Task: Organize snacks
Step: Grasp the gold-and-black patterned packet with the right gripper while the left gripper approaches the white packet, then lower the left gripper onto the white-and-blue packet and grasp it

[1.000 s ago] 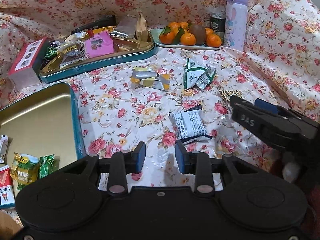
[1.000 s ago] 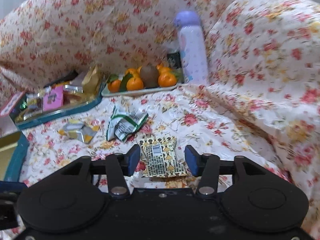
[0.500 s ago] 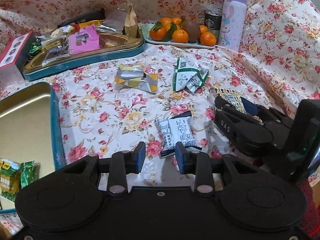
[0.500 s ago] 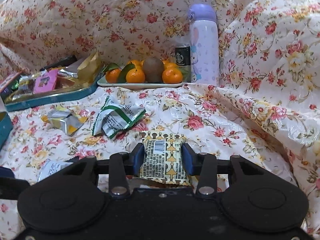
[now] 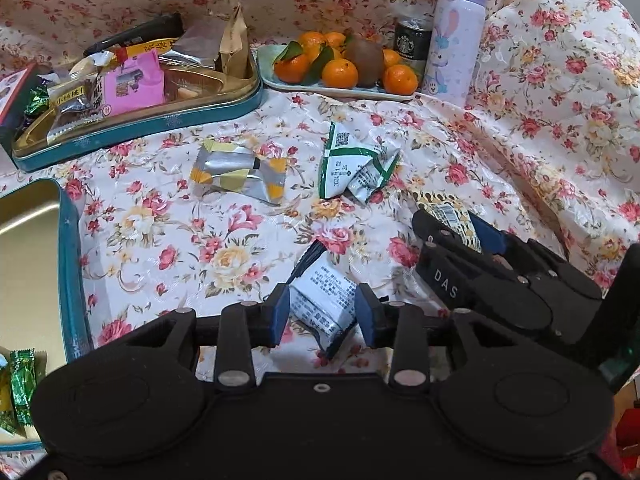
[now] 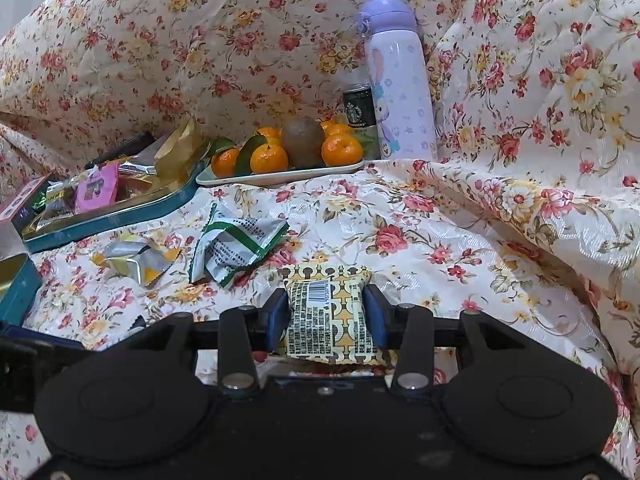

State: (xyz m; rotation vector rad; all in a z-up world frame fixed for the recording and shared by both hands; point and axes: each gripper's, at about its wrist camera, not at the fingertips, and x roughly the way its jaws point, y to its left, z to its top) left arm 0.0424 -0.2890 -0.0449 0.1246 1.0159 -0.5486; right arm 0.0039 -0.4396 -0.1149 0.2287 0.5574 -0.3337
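My left gripper (image 5: 322, 312) is open, its blue pads on either side of a white snack packet (image 5: 324, 304) lying on the floral cloth. My right gripper (image 6: 326, 312) is shut on a yellow patterned snack packet (image 6: 330, 312) with a barcode; it also shows in the left wrist view (image 5: 448, 210). A green-and-white packet (image 5: 352, 168) (image 6: 232, 248) and a silver-yellow packet (image 5: 236, 174) (image 6: 136, 260) lie loose on the cloth farther out.
A teal tin (image 5: 132, 136) full of snacks sits at the back left. A second teal tin (image 5: 70, 272) at the left holds a few candies. A plate of oranges (image 5: 340, 90), a can (image 5: 412, 40) and a lilac bottle (image 5: 456, 32) stand at the back.
My left gripper has moved forward so the white packet lies between its pads. My right gripper has advanced and closed on the yellow patterned packet.
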